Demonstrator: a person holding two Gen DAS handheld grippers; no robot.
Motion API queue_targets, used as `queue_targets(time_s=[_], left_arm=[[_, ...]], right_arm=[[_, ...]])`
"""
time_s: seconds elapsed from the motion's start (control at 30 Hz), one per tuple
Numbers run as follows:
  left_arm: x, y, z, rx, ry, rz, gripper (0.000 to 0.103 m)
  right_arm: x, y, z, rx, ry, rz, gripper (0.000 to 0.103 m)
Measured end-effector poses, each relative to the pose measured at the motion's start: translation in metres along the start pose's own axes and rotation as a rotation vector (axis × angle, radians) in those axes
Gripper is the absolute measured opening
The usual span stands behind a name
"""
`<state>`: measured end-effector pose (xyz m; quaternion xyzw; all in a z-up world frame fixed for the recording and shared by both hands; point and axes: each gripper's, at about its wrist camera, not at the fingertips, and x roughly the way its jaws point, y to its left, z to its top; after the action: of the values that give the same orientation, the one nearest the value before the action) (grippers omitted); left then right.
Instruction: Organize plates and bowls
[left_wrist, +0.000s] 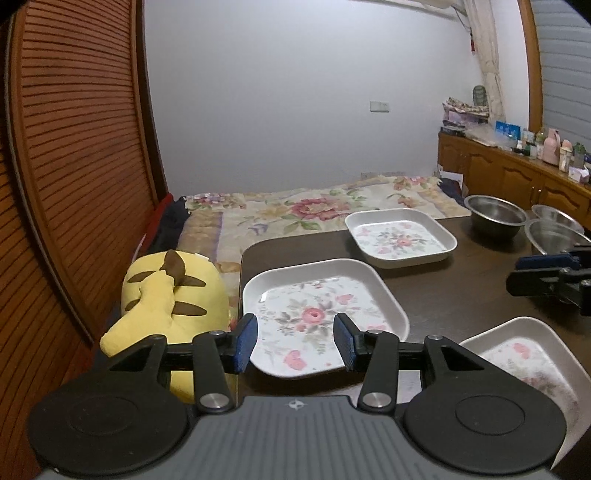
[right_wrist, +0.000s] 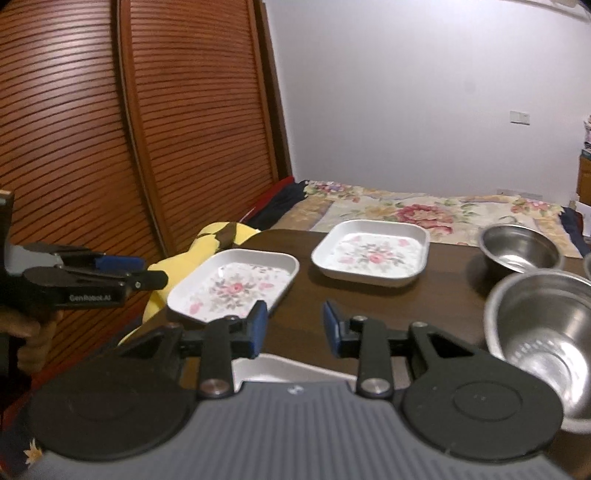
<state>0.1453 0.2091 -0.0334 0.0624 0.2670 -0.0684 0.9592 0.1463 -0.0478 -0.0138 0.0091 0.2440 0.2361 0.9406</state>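
Worktop (left_wrist: 461, 291) was dark brown wood with a rounded corner, butted against a bed (left_wrist: 295, 210) covered in a floral quilt. Louvred wooden doors (left_wrist: 74, 147) ran down the left side; plain white wall (left_wrist: 295, 92) behind the bed with a switch plate (left_wrist: 379, 106). A wooden cabinet (left_wrist: 517, 173) with clutter on top sat at the far right. A yellow plush (left_wrist: 166, 295) lay off the worktop's left edge, beside the bed.

Three white floral square plates were on the worktop, all apart from each other: near-left plate (left_wrist: 325, 317), far plate (left_wrist: 400, 238), near-right plate (left_wrist: 528, 365) cut off by the frame edge. Three steel bowls were at the far right: back bowl (left_wrist: 495, 216), front bowl (right_wrist: 543, 332), and a third bowl (left_wrist: 556, 216) mostly hidden. Front bowl sat close to the back bowl; couldn't tell whether they touched.

Left claw (left_wrist: 295, 343) hovered over the near edge of the near-left plate, jaws parted, nothing between the pads, no contact visible. Right claw (right_wrist: 293, 328) was above bare worktop between the near-left plate and the front bowl, jaws parted and empty. In the right wrist view a hand (right_wrist: 26, 328) gripped the left tool's handle at the left edge.
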Motion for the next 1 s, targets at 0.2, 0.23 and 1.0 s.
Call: queue_targets(time_s=[0.2, 0.23, 1.0], left_arm=[[0.029, 0.019, -0.005, -0.025, 0.049, 0.007, 0.039], [0.033, 0.022, -0.006, -0.03, 0.056, 0.007, 0.038], [0.075, 0.054, -0.011, -0.154, 0.114, -0.033, 0.016]], right_arm=[[0.034, 0.009, 0.009, 0.03, 0.067, 0.023, 0.035], [0.04, 0.01, 0.01, 0.03, 0.079, 0.021, 0.035], [0.117, 0.011, 0.02, 0.119, 0.281, 0.018, 0.027]])
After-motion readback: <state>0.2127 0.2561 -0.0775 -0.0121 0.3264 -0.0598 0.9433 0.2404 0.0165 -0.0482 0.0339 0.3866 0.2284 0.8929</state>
